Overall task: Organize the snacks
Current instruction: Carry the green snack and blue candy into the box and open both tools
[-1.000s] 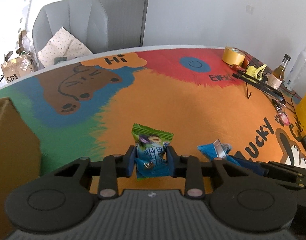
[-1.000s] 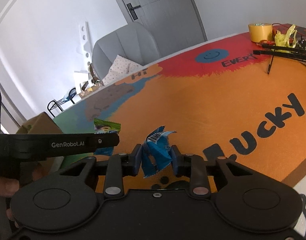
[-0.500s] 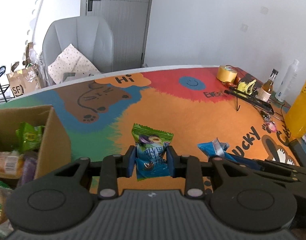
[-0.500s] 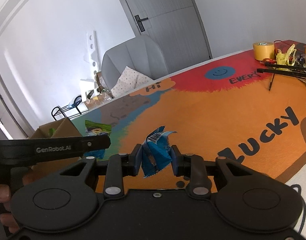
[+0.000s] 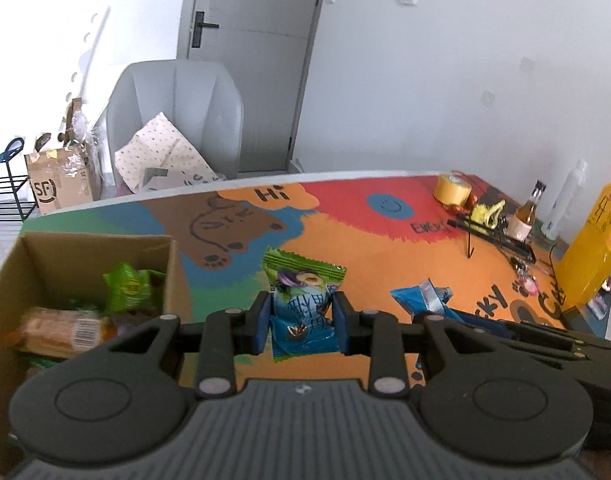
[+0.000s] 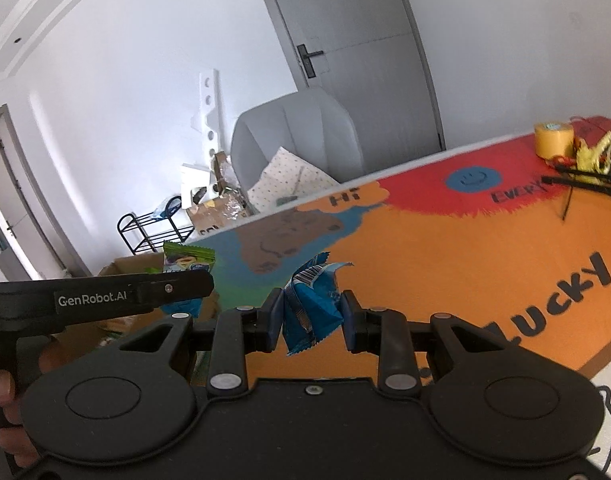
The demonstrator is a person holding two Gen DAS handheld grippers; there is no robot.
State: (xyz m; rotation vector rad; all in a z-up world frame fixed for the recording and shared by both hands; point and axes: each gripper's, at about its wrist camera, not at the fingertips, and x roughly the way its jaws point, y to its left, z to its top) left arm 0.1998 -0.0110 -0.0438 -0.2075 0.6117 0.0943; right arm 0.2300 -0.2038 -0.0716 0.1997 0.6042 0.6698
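My left gripper [image 5: 301, 322] is shut on a green and blue snack packet [image 5: 301, 296], held upright above the colourful table mat. An open cardboard box [image 5: 85, 248] stands at the left with several snacks inside, among them a green packet [image 5: 127, 286] and a wrapped bar [image 5: 63, 330]. My right gripper [image 6: 312, 316] is shut on a crumpled blue snack wrapper [image 6: 311, 306], which also shows in the left wrist view [image 5: 419, 298]. In the right wrist view the left gripper [image 6: 177, 286] with its packet [image 6: 187, 262] is at the left, over the box [image 6: 129, 264].
A yellow tape roll [image 5: 451, 190], a small bottle [image 5: 527, 212], a white bottle [image 5: 565, 202], a black stand [image 5: 489, 232] and a yellow bag [image 5: 593, 248] crowd the table's right side. A grey chair [image 5: 173, 120] stands behind the table.
Both grippers have risen and tilted up with their snacks still held. The cardboard box and its contents have come into the left wrist view.
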